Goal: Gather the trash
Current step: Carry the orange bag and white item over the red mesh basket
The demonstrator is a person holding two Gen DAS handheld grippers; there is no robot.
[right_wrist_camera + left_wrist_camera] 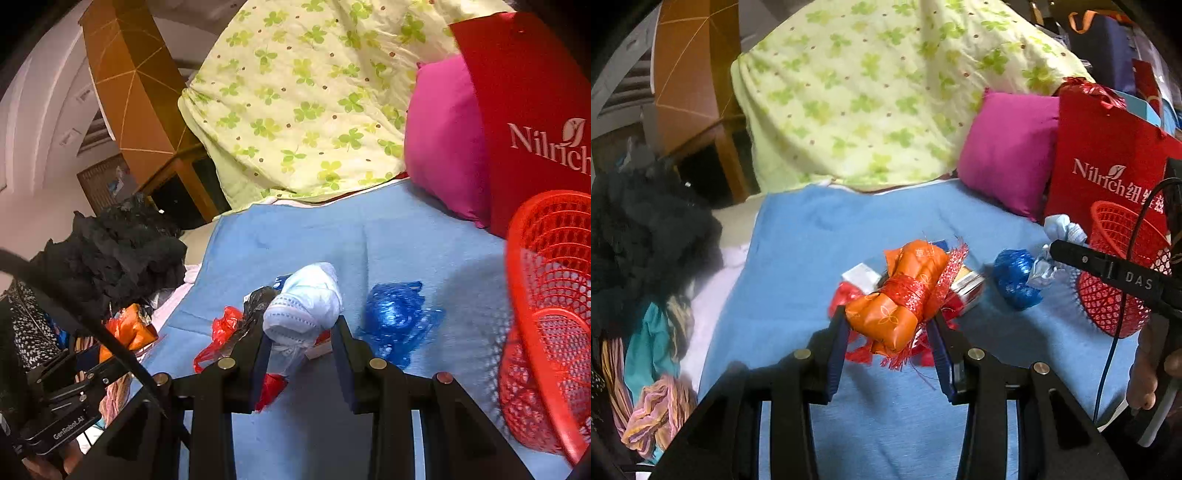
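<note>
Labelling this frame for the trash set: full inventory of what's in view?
orange packet: 1, orange with red mesh ribbon, between left jaws
white wad: 1, white-blue, between right jaws
blue plastic bag: 1, blue, on the blanket beside the basket
red scraps: a few, red, on the blanket under the grippers
small boxes: count unclear, white-red, behind the packet
basket: 1, red mesh, right edge
blanket: 1, blue, underneath all
paper bag: 1, red, back right
cushion: 1, magenta
quilt: 1, green clover print
dark clothes: pile, left
left gripper: shut on packet
right gripper: shut on wad
</note>
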